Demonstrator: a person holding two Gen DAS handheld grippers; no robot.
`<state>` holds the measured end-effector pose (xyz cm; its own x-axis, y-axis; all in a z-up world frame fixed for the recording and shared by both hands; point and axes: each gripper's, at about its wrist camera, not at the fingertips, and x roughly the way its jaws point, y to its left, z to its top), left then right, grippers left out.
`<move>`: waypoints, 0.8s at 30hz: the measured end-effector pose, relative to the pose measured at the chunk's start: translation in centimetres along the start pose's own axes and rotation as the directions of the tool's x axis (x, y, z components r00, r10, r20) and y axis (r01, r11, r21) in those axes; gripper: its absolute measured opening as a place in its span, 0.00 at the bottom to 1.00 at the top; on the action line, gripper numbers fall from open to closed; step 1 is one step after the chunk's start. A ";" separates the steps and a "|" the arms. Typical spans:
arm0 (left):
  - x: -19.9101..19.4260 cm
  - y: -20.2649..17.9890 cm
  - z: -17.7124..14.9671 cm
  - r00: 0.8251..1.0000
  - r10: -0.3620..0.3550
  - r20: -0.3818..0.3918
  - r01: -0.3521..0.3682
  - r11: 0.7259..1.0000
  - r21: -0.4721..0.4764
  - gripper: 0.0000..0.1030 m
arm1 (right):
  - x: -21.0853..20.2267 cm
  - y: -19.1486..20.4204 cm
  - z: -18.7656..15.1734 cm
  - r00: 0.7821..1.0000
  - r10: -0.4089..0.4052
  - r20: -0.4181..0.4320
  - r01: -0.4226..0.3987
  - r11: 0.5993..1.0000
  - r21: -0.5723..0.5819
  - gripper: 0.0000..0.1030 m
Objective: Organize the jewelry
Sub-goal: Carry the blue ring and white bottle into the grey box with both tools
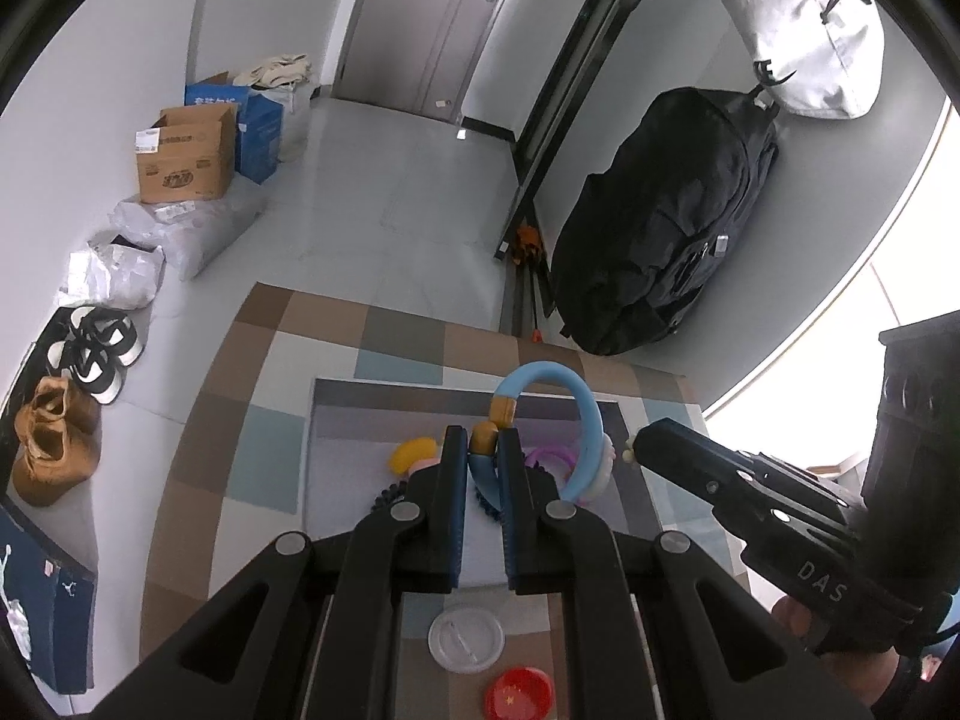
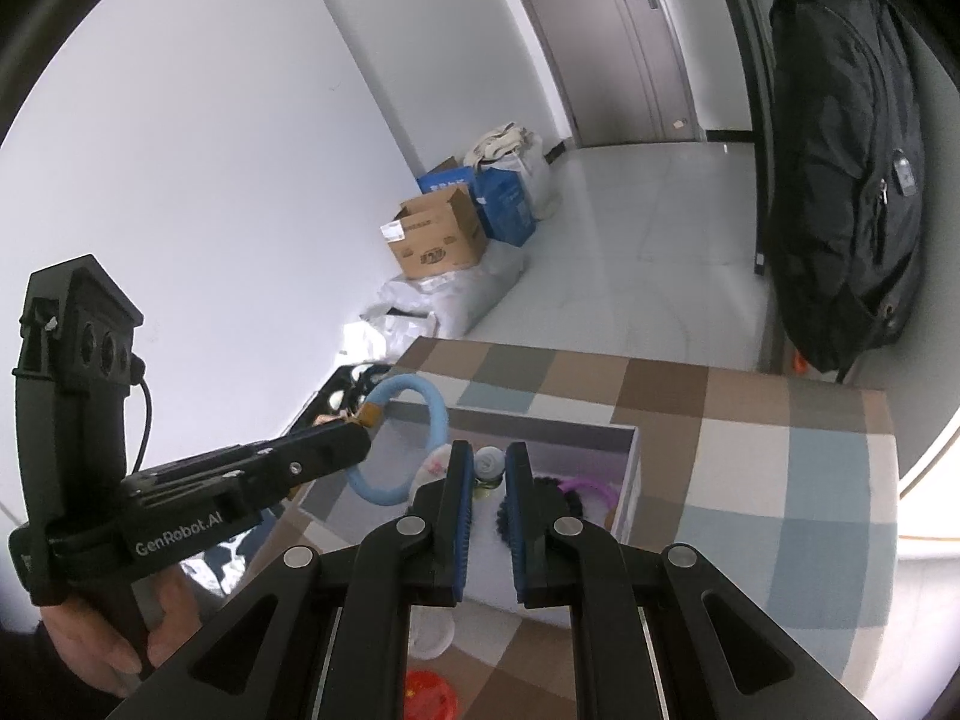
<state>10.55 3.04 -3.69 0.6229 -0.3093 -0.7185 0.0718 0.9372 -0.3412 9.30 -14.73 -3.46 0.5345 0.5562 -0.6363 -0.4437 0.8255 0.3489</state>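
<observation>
While both claws hang above the open grey box (image 1: pixel 336 420) on the checkered counter (image 1: pixel 252 360), each grips a piece of jewelry. The left claw (image 1: pixel 483 441) is clamped on the gold end of a pale blue bangle (image 1: pixel 585 420), whose loop arches up over the box's far wall and curves back down toward the box's right side. In the right wrist view the same bangle (image 2: pixel 435 405) rises from the left claw (image 2: pixel 365 429) at the box's left wall. The right claw (image 2: pixel 487 462) is closed on a small pale bead-like piece (image 2: pixel 489 461), held over the middle of the box; what exactly it is cannot be told. In the left wrist view the right claw (image 1: pixel 630 450) sits just beside the box's right wall. Inside the box lie a yellow piece (image 1: pixel 411 456), a purple ring (image 2: pixel 585 487) and dark beaded strands (image 1: pixel 390 495). Nearer than the box, on the counter, rest a clear round lid (image 1: pixel 467 639) and a red round lid (image 1: pixel 519 693). A hand (image 2: pixel 102 648) holds the left claw's grip.
</observation>
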 end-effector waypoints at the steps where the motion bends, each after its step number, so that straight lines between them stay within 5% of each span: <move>1: 0.2 0.0 0.0 1.000 -0.001 -0.004 0.001 1.000 0.001 0.05 | 0.2 -0.1 0.1 1.000 0.000 -0.002 0.000 1.000 0.004 0.10; 24: 3.3 0.0 0.2 0.997 -0.014 -0.070 0.014 1.000 0.005 0.05 | 2.0 -2.2 0.0 0.999 -0.023 -0.048 0.027 0.997 0.075 0.10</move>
<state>12.74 2.03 -5.93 0.5658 -0.3328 -0.7544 0.0845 0.9335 -0.3484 11.34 -15.49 -5.50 0.5097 0.5315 -0.6765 -0.3741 0.8450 0.3821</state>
